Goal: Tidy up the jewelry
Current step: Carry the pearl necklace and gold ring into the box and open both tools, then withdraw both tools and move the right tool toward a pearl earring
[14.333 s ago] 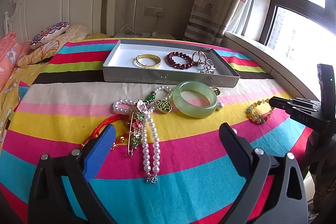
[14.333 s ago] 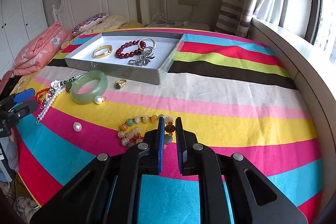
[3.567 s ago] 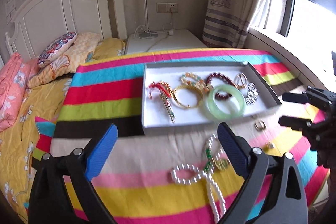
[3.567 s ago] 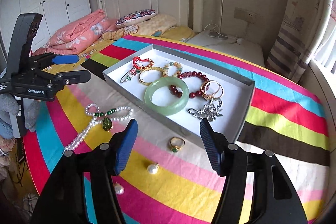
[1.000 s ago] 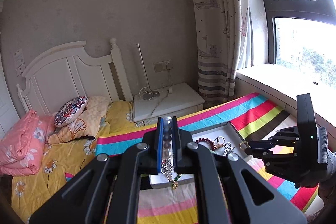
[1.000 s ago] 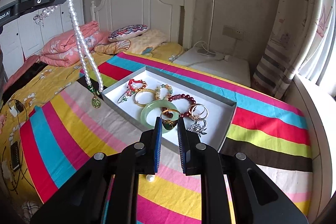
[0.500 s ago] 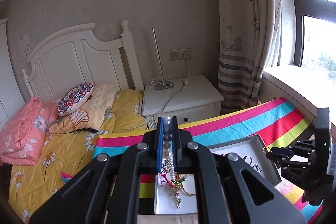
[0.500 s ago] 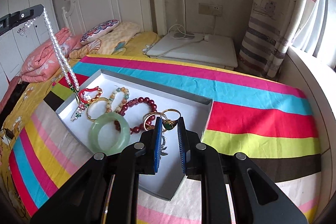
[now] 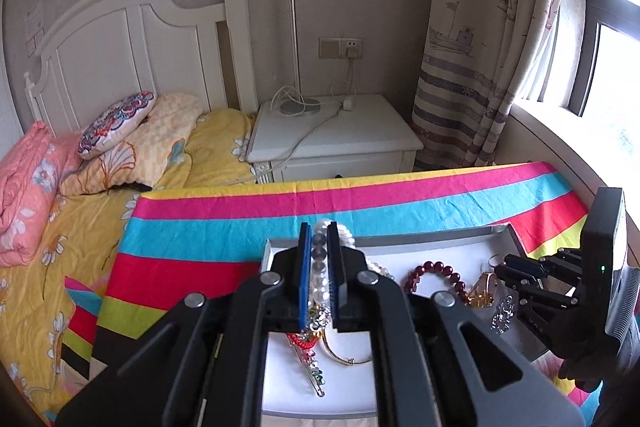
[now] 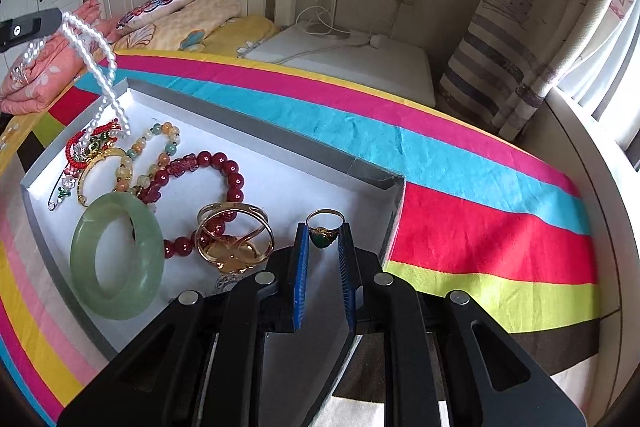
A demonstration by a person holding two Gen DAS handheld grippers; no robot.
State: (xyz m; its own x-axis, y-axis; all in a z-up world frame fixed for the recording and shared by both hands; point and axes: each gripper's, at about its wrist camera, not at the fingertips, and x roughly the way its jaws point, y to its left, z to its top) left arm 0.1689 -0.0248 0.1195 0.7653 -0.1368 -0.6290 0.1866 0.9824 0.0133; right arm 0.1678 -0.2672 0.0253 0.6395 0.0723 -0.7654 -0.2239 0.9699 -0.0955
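Jaws: left gripper [image 9: 319, 255] clamps pearl necklace [image 10: 96, 67] | right gripper [image 10: 323, 247] pinches green-stone ring [image 10: 325, 229] over tray [image 10: 280, 151]

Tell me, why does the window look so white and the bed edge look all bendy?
Left wrist view: daylight overexposes the window, so nothing outside shows. Right wrist view: the fisheye lens bows the striped cloth and darkens the corners; the green ring stays sharp.

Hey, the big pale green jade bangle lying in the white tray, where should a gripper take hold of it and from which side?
Grip the pale green jade bangle across its band, coming from above with one finger through the hole. It lies roughly flat in the white tray, and its near arc looks freest; the far arc touches the dark red bead bracelet.
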